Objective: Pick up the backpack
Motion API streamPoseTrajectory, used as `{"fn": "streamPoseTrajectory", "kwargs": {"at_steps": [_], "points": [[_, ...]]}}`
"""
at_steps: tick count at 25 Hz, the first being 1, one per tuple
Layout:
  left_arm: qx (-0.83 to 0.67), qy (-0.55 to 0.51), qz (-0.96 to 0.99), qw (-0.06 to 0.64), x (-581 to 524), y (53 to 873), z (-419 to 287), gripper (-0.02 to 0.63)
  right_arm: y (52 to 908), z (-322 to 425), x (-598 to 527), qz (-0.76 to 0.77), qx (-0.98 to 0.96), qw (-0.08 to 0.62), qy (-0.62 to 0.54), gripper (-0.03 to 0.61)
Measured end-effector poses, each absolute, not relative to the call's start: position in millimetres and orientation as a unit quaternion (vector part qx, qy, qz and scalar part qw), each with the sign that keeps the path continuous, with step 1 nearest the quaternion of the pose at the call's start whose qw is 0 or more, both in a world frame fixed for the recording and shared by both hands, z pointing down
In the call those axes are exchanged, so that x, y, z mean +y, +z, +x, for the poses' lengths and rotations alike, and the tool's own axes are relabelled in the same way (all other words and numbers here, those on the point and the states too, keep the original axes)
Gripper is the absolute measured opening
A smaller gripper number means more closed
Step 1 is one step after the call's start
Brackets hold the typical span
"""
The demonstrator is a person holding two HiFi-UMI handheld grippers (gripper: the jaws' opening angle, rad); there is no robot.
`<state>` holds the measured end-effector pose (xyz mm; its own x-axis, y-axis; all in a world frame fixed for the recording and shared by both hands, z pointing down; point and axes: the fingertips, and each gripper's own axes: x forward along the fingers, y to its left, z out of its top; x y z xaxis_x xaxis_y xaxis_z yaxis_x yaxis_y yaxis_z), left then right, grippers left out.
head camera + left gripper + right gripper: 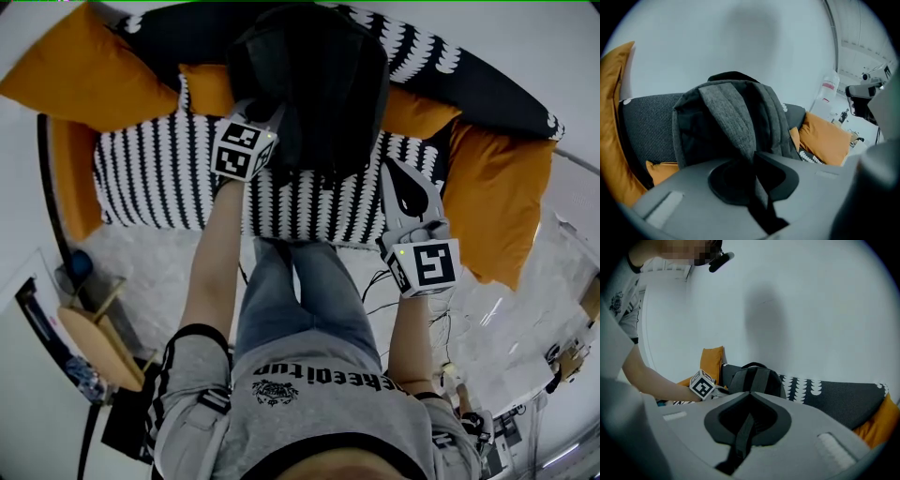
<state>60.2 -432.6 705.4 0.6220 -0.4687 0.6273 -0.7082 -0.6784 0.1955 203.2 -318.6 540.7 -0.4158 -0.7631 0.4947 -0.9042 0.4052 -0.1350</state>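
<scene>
The backpack (319,84) is dark grey and black. It stands upright on the sofa (159,173), with its back against the sofa's backrest, near the middle of the seat. The seat cover carries a black-and-white pattern. Orange cushions lie at both ends: one at the person's left (80,70) and one at the person's right (497,202).

Left gripper (274,127): in the head view it is extended forward and its tips touch the left side of the backpack. In the left gripper view the jaws are closed, and a grey shoulder strap (733,119) runs down from the top of the backpack into the seam between them. The gripper is therefore clamped on the backpack by this strap.

Right gripper (394,171): it hangs over the front edge of the seat, to the right of the backpack and apart from it. In the right gripper view the jaws are pressed together with nothing between them, and the backpack appears beyond the tips, against a plain white wall (811,310).

The person's legs (300,300), in jeans, stand just before the sofa.
</scene>
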Motion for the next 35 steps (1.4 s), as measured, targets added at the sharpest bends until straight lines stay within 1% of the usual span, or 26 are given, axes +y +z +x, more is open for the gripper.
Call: {"fn": "streamPoseTrajectory", "kwargs": {"at_steps": [4, 15, 24, 31, 35], "points": [[-0.330, 0.256, 0.889, 0.186, -422, 673, 58, 0.044, 535, 203, -321, 0.516, -0.817, 0.171, 0.190, 0.002], [-0.322, 0.164, 0.929, 0.083, -409, 547, 52, 0.046, 506, 196, -319, 0.536, -0.814, 0.151, 0.165, 0.002], [-0.307, 0.085, 0.943, 0.099, -376, 471, 48, 0.046, 473, 193, -306, 0.556, -0.808, 0.136, 0.138, 0.002], [-0.271, 0.059, 0.955, 0.108, -339, 440, 50, 0.044, 440, 186, -295, 0.569, -0.805, 0.124, 0.110, 0.002], [-0.249, 0.053, 0.962, 0.100, -311, 423, 56, 0.045, 424, 178, -288, 0.571, -0.807, 0.118, 0.094, 0.002]]}}
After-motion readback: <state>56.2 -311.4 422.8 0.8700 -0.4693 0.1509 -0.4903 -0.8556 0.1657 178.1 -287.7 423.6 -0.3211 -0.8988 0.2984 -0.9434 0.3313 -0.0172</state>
